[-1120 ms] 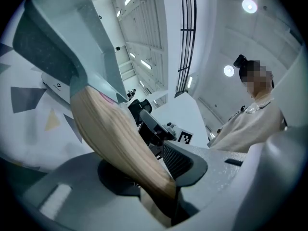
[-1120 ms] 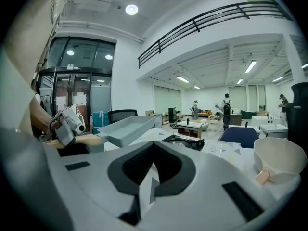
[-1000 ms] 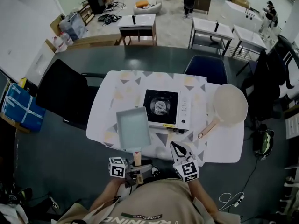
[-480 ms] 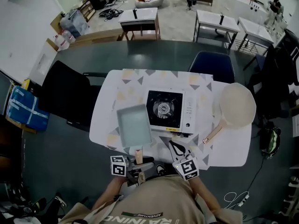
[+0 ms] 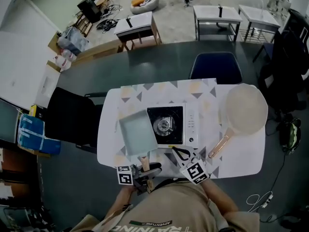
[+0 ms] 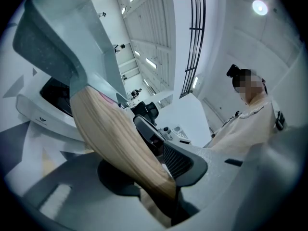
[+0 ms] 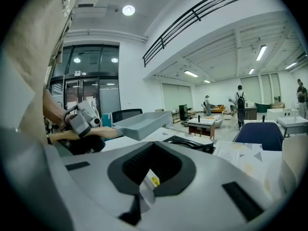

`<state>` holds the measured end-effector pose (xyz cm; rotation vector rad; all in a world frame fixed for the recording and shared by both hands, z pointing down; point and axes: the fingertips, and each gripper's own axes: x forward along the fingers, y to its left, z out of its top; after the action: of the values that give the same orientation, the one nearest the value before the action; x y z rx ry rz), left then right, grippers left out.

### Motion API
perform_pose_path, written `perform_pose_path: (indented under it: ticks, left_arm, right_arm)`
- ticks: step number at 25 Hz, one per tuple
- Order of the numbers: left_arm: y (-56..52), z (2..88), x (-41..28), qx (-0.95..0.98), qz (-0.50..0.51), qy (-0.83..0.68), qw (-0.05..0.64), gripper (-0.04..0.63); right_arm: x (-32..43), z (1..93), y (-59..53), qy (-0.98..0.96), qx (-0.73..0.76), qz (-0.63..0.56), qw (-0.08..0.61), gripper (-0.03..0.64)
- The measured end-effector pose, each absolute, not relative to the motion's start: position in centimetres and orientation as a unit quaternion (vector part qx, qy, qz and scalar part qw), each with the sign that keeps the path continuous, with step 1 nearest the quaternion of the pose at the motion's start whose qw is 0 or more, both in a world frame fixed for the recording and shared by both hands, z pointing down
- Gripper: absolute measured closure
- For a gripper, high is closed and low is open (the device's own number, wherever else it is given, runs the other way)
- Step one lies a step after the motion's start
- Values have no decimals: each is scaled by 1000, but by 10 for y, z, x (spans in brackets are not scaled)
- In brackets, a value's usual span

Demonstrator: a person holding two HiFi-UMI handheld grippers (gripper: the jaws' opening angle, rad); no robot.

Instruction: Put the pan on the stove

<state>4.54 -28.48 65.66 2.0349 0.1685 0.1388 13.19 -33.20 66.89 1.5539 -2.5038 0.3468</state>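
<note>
A grey rectangular pan (image 5: 137,131) with a wooden handle (image 5: 144,161) is held off the table, level with the left side of the white portable stove (image 5: 189,124). My left gripper (image 5: 144,168) is shut on that handle (image 6: 115,138), and the pan's body (image 6: 57,32) rises to the upper left in the left gripper view. The stove's black burner (image 5: 164,124) carries nothing. My right gripper (image 5: 175,150) hovers at the stove's near edge, shut and holding nothing. In the right gripper view the pan (image 7: 144,121) floats above the table, to the left of the burner (image 7: 190,142).
A round beige pan (image 5: 244,108) with a wooden handle lies on the table's right side. A blue chair (image 5: 216,66) stands at the far side and a black chair (image 5: 72,117) at the left. The white patterned table (image 5: 159,88) ends near my body.
The pan has moved away from my body along the stove's left side, with the left gripper still on its handle. The right gripper stays by the stove's near edge.
</note>
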Motion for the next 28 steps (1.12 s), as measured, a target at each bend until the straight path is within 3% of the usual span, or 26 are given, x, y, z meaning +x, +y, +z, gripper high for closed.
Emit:
perform_pose_path:
  ticks: [10,28]
  left_arm:
    - [-299,660,104,847,72,97,517,456]
    - [-318,703,108,814,140,189,531,451]
  right_arm:
    - [179,688,-341,-833,531,136,75,617]
    - [187,675,-320,-749,639,154,78,617]
